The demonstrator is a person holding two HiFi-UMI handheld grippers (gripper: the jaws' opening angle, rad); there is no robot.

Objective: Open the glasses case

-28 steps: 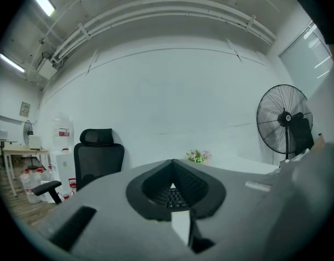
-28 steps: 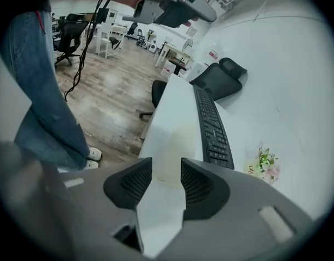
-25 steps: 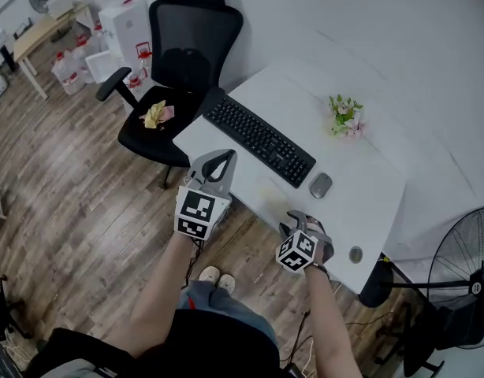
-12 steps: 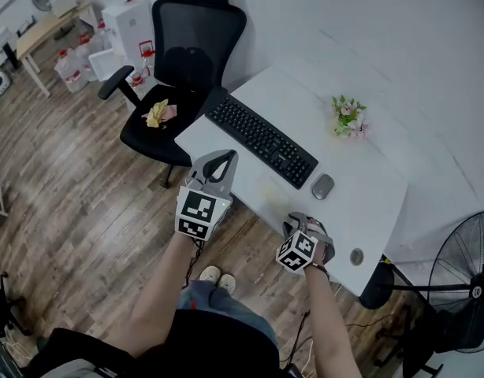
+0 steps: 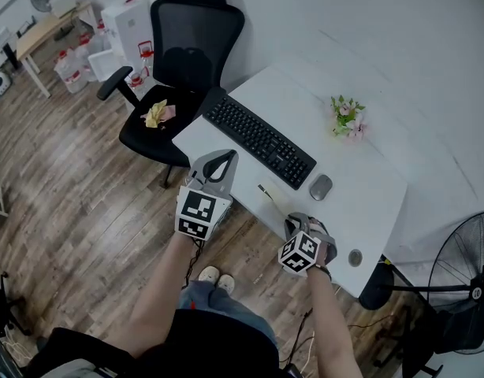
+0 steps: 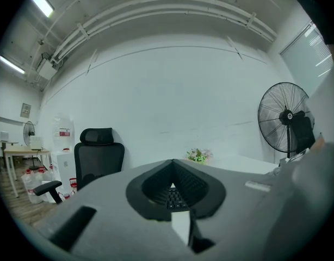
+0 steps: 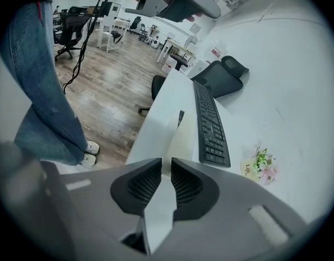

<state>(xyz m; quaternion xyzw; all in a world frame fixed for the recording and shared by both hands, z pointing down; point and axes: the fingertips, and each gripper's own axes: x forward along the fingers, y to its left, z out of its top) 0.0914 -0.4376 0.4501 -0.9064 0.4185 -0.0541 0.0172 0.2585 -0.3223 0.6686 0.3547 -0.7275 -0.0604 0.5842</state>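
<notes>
The cream glasses case (image 5: 273, 199) lies near the front edge of the white desk (image 5: 368, 203). In the right gripper view the glasses case (image 7: 180, 137) runs from between the jaws toward the keyboard, with a thin dark edge (image 7: 180, 116) raised at its far end. My right gripper (image 5: 295, 222) points steeply down at the case's near end; its jaws are closing, and in the right gripper view the right gripper (image 7: 166, 166) has its pads against the cream shell. My left gripper (image 5: 224, 157) hovers level off the desk's front-left edge, shut and empty, and the left gripper (image 6: 173, 163) faces the keyboard.
A black keyboard (image 5: 259, 138) lies diagonally behind the case, with a grey mouse (image 5: 321, 186) to its right. A small flower pot (image 5: 346, 116) stands further back. A black office chair (image 5: 183, 61) is at the desk's left, a floor fan (image 5: 463, 250) at the right.
The right gripper's jaws have narrowed onto the case's near end. A thin dark edge now shows at the case's far end. Neither hand has shifted noticeably.
</notes>
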